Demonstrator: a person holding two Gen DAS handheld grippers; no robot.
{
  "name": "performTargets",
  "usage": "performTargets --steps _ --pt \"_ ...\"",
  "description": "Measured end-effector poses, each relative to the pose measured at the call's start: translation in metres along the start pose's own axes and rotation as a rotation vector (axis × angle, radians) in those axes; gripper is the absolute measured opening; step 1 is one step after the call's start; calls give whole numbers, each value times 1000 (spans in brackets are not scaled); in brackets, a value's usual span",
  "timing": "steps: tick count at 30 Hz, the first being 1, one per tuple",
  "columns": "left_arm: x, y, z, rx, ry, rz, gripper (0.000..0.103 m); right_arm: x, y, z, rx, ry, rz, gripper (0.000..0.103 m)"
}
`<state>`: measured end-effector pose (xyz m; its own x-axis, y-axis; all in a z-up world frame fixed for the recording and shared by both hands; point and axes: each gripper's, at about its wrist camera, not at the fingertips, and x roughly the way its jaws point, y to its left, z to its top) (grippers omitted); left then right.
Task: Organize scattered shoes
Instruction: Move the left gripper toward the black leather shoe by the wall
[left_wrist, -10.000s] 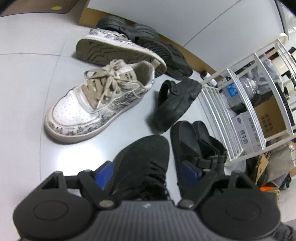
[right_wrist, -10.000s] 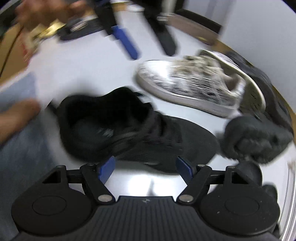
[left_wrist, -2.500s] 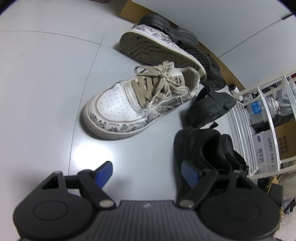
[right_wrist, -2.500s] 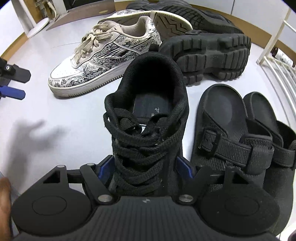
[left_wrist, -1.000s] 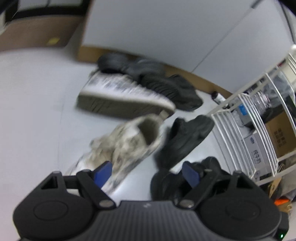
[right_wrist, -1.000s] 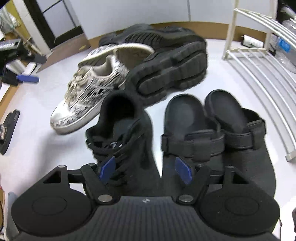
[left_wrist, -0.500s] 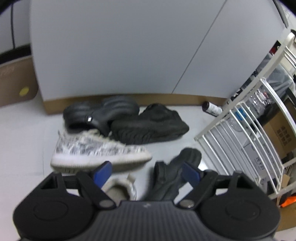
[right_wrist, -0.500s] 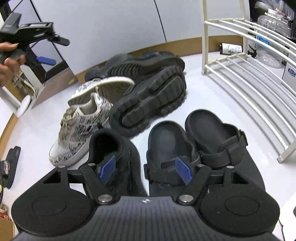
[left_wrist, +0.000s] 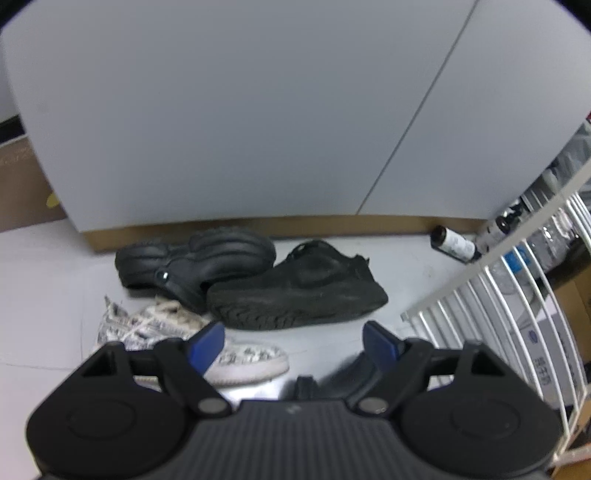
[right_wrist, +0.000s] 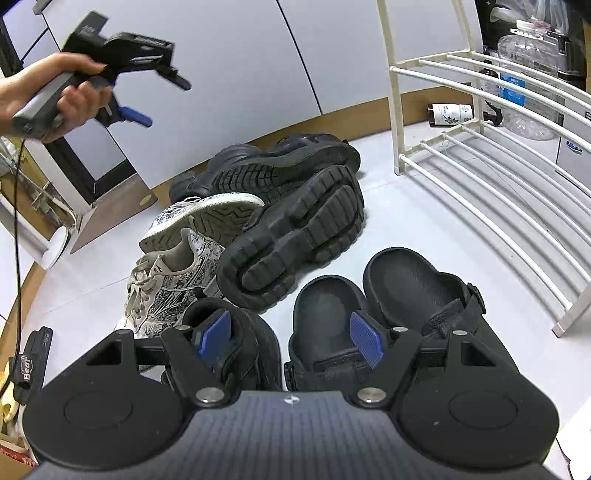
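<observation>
1. The pale grey floor (right_wrist: 406, 206) carries all the shoes.
2. Two black sandals (right_wrist: 384, 310) sit side by side beside the white wire rack (right_wrist: 480, 192).
3. A patterned white sneaker (right_wrist: 166, 284) stands upright; its mate (right_wrist: 199, 218) lies tipped on its side.
4. Black chunky shoes (right_wrist: 295, 229) lie sole-outward; a small bottle (right_wrist: 448, 110) lies by the wall.

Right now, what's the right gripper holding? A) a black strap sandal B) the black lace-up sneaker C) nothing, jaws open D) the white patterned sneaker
C: the right gripper has its blue pads spread wide above the black sneaker and black sandal, closed on neither.
</observation>
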<state>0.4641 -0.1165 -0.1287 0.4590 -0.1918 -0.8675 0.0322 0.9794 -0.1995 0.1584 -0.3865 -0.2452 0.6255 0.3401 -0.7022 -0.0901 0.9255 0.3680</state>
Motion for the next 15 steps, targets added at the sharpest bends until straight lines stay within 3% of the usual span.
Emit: performTargets --steps 9,15 --pt "88 -10 18 -51 58 31 79 -2 -21 -5 -21 70 -23 76" --pt "122 -12 32 -44 77 62 79 2 -33 1 -3 85 -46 76"
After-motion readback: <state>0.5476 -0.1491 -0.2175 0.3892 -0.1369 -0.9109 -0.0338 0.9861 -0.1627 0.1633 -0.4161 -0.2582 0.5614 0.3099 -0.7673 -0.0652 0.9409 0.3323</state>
